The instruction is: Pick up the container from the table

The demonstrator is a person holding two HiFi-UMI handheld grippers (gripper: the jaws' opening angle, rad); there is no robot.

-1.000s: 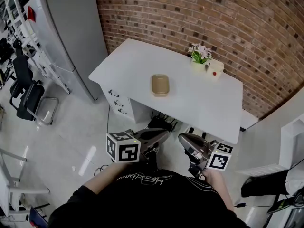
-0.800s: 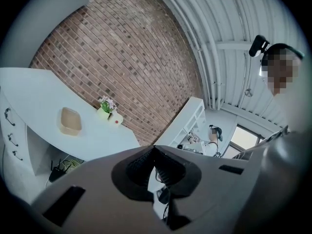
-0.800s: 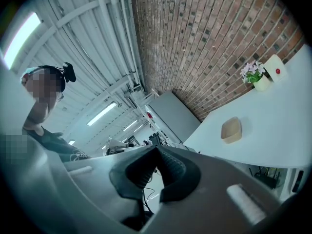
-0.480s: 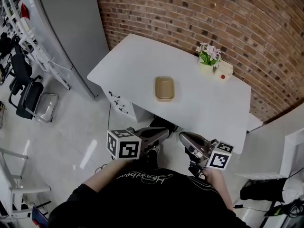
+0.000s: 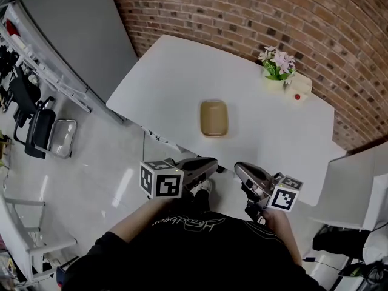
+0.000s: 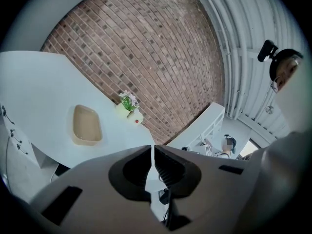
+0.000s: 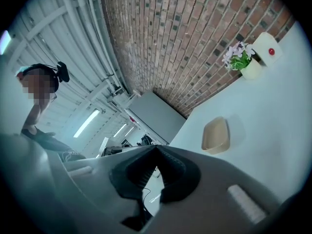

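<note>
A shallow tan container (image 5: 214, 118) lies empty in the middle of the white table (image 5: 163, 83). Both grippers hang side by side before the table's near edge, short of the container and pointing toward it. My left gripper (image 5: 212, 163) is shut with nothing between its jaws; its own view shows the container (image 6: 87, 126) ahead and to the left. My right gripper (image 5: 239, 168) is also shut and empty, and in its view the container (image 7: 216, 135) sits ahead to the right.
A small pot of flowers (image 5: 277, 65) and a white box with a red button (image 5: 299, 90) stand at the table's far right, by the brick wall. Drawers (image 5: 159, 138) sit under the table. A grey cabinet (image 5: 79, 29), a black chair (image 5: 36, 132) and a white chair (image 5: 354, 180) flank it.
I have come closer to the table: the container and table sit lower and larger in the head view. Both grippers moved forward to the table's edge, still shut.
</note>
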